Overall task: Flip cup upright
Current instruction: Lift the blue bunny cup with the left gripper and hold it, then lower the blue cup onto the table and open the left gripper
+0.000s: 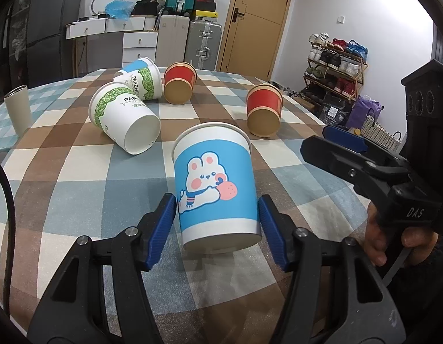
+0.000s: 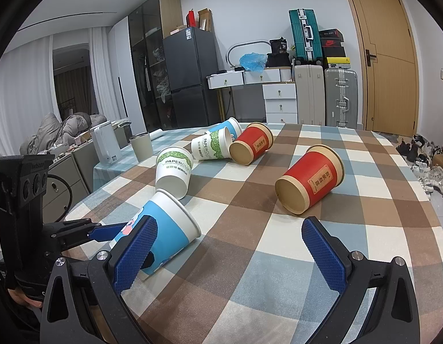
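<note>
A blue paper cup with a rabbit print [image 1: 217, 183] lies tilted between the pads of my left gripper [image 1: 217, 229], base toward the camera and rim pointing away. The pads stand close on both sides of it, with a small gap on the left. The same cup [image 2: 167, 229] shows in the right wrist view, leaning on the checked tablecloth, with the left gripper's fingers around its lower part. My right gripper [image 2: 230, 255] is open and empty, to the right of that cup and in front of a red cup [image 2: 310, 180] lying on its side.
Several more cups lie on the checked table [image 1: 78, 177]: two white-and-green ones [image 1: 121, 114], a second blue one [image 1: 135, 67], two red ones [image 1: 179, 83]. A beige tumbler [image 1: 17, 109] stands upright at the far left. Suitcases, drawers, a fridge and a shoe rack stand beyond.
</note>
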The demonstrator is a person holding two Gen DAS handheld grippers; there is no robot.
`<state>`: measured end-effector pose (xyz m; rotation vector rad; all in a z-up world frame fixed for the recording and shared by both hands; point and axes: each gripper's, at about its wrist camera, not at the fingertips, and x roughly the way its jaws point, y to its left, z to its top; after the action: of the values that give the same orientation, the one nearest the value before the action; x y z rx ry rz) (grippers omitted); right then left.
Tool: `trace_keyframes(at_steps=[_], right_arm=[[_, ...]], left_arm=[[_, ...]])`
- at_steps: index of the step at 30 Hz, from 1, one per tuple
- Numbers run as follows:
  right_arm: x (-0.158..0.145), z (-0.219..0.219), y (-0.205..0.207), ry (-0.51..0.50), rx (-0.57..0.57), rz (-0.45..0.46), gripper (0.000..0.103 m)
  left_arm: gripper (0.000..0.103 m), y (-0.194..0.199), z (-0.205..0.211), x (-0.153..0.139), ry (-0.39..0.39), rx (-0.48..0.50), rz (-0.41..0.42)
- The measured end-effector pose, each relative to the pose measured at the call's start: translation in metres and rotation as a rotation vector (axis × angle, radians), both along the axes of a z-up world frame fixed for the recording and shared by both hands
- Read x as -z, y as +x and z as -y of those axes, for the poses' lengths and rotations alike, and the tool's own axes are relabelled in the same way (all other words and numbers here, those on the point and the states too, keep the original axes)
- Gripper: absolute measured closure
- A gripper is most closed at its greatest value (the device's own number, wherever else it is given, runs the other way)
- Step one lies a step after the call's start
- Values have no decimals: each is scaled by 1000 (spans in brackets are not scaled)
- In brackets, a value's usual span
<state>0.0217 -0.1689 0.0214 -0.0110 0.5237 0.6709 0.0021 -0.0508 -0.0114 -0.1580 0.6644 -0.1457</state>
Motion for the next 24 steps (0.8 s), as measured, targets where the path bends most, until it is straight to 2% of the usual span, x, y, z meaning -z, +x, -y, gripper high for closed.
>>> trace_keyframes(at_steps=[1,3,10,13,14,24], right_arm=[[0,0,0,1,-1,-1,0],[0,0,0,0,1,-1,0],[0,0,-1,7,0,-7,0],[0,0,-1,7,0,-8,0],[0,0,-1,7,1,-7,0],[1,-1,-2,6,-1,-20,0]], left_arm=[[41,0,0,-1,7,0,2],[23,-1,-2,-4,22,-9,17],[15,-3,-14,-12,36,-38,60],[7,-2,-21,-14,29,-45,78],[1,-2,-24,-16,25,-47,93],[1,-2,-46,-23,35,-81,164]])
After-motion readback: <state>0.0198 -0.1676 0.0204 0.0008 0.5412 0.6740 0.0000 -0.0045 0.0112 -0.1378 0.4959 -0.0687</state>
